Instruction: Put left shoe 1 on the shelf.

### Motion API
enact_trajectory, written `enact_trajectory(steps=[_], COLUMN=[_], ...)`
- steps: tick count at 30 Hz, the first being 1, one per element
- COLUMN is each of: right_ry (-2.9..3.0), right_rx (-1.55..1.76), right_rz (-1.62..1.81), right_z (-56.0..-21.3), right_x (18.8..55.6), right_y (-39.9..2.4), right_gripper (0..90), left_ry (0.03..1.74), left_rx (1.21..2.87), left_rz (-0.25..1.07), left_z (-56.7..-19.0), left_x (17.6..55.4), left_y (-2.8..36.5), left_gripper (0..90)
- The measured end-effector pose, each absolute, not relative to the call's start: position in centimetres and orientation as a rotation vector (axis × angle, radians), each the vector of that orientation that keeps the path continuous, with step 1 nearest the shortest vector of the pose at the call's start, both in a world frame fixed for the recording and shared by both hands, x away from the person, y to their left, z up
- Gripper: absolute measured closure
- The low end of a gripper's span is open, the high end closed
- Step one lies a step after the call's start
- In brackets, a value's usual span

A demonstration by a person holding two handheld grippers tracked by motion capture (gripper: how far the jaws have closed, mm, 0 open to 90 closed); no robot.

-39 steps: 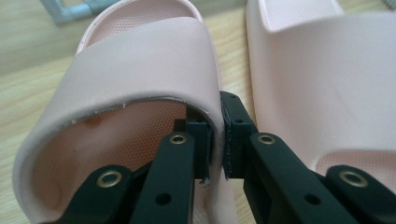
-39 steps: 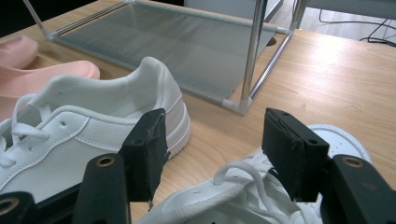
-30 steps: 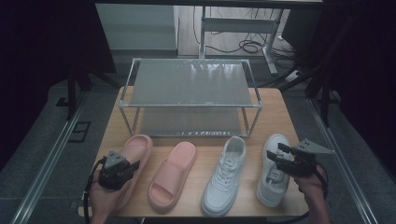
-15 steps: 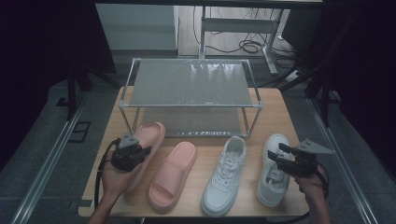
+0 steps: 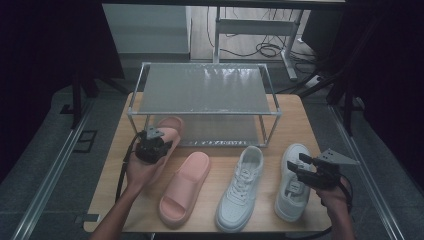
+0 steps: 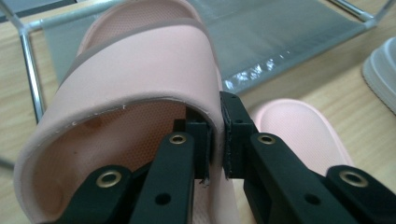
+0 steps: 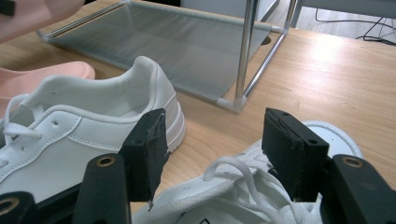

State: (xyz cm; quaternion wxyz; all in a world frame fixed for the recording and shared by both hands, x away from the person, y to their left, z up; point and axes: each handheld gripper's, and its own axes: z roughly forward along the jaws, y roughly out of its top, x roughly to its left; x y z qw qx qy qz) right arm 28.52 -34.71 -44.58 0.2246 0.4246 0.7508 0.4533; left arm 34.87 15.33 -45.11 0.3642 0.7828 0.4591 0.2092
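The left gripper (image 6: 215, 140) is clamped on the strap edge of a pink slipper (image 6: 140, 70), held up just in front of the rack (image 5: 205, 90) by the left hand (image 5: 140, 170). The right gripper (image 7: 212, 149), jaws spread wide, sits well right of the rack's front, hovering over a white sneaker (image 7: 243, 196).

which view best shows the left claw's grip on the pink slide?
Left gripper view: the left claw is shut on the strap edge of the pink slide, one jaw inside, one outside. The high view shows hand and claw covering the grip point. The right gripper view catches a pink corner at top left.
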Motion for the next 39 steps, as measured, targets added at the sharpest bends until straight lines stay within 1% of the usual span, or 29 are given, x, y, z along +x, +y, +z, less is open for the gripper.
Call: enact_trajectory(steps=[6,23,28,31,39], right_ry=[2.077,2.068,2.047,2.044,2.053], right_rx=[1.172,1.174,1.176,1.176,1.173], right_rz=[1.248,1.250,1.263,1.264,1.263], right_z=[-44.6,-44.5,-44.2,-44.1,-44.2], right_x=[28.6,28.5,28.3,28.3,28.4], right_y=[-34.7,-35.0,-35.3,-35.4,-35.2], right_gripper=[40.7,40.7,40.7,40.7,40.8], left_ry=[1.185,1.165,1.175,1.166,1.176], left_rx=[2.042,2.140,2.158,2.164,2.158], left_rz=[0.552,0.604,0.596,0.618,0.600], left_z=[-45.8,-47.2,-47.5,-47.5,-47.9], left_x=[36.8,40.3,40.9,41.0,40.9], left_y=[14.0,10.7,10.2,9.9,9.3], left_gripper=[84.0,84.1,84.0,84.0,83.8])
